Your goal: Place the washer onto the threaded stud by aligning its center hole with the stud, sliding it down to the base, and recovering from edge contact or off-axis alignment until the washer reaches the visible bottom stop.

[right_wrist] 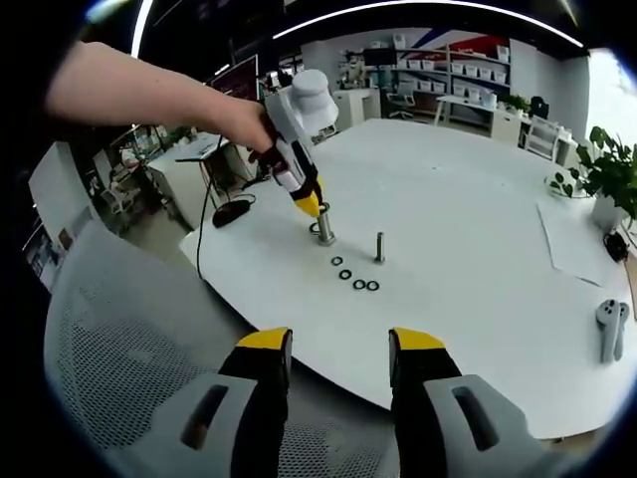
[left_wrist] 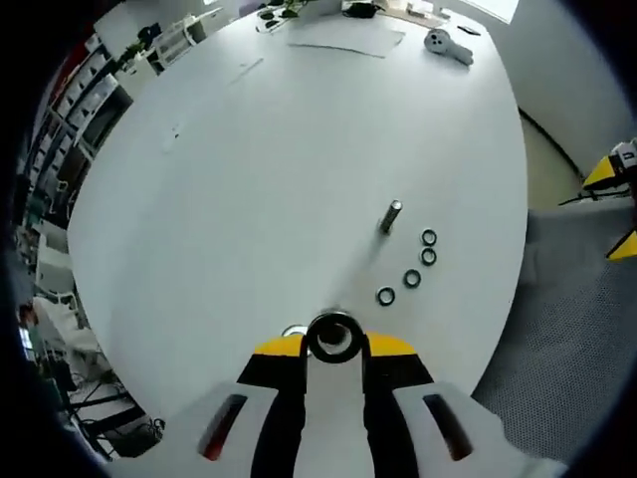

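On a wide white worktop [left_wrist: 249, 179], the left tongs [left_wrist: 333, 347] pinch a dark washer [left_wrist: 333, 335] between their yellow tips, holding it near the worktop's near edge in the left gripper view. In the right gripper view the same left tongs [right_wrist: 311, 206], gripped by a person's hand [right_wrist: 244, 124], reach down over a short metal post [right_wrist: 324, 229] standing on the worktop; whether the washer touches that post cannot be told. A threaded stud [left_wrist: 391, 215] stands upright a little farther out, with four loose washers [left_wrist: 410, 279] lying in a curved row just beside it, to its right in the left gripper view and on its near side in the right gripper view [right_wrist: 352, 279]. The right tongs [right_wrist: 338, 349] hang spread and empty off the worktop's near edge, above a grey mesh chair back [right_wrist: 129, 368]. A sheet of paper [left_wrist: 348, 40] and a grey handheld device [left_wrist: 448, 45] lie at the worktop's far side in the left gripper view. A potted plant [right_wrist: 597, 174] sits at the right edge in the right gripper view, with office shelves [right_wrist: 468, 75] beyond.
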Demonstrator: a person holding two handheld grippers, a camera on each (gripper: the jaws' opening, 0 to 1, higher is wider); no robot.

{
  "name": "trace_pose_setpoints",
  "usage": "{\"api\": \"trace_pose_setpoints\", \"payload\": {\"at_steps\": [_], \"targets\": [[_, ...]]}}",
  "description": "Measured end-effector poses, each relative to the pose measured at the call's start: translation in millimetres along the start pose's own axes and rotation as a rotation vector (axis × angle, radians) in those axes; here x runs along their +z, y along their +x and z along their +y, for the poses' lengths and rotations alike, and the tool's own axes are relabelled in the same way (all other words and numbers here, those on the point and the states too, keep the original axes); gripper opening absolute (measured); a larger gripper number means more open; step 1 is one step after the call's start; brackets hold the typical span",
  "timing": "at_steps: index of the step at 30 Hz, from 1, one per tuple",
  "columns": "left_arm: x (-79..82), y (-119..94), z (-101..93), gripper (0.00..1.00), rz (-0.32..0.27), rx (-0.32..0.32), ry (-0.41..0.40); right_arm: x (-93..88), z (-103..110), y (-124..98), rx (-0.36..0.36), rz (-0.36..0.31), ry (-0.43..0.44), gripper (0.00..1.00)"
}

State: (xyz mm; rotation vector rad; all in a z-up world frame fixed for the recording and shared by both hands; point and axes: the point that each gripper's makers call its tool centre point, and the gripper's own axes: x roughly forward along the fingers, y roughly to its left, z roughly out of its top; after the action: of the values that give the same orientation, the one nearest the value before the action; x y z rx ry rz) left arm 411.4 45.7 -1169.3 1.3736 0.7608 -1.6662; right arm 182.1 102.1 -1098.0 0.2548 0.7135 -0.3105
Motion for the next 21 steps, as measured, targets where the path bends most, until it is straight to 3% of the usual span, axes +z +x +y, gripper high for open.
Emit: {"api": "trace_pose_setpoints", "payload": {"at_steps": [4,12,21], "targets": [[-1.9,1,-0.9,0.18,0.013,-0.01,0.006,-0.4,0,0,-0.003,0.001,0.0,0.41],[-1.2,24,7.0,0.18,0.047,-0.019,0.032,-0.5,-1,0,-0.006,0.002,0.002,0.41],[-5.4,47,0.7,0.19,0.09,-0.021,0.065,-2.4,-2,0,-0.01,0.012,0.002,0.41]]}}
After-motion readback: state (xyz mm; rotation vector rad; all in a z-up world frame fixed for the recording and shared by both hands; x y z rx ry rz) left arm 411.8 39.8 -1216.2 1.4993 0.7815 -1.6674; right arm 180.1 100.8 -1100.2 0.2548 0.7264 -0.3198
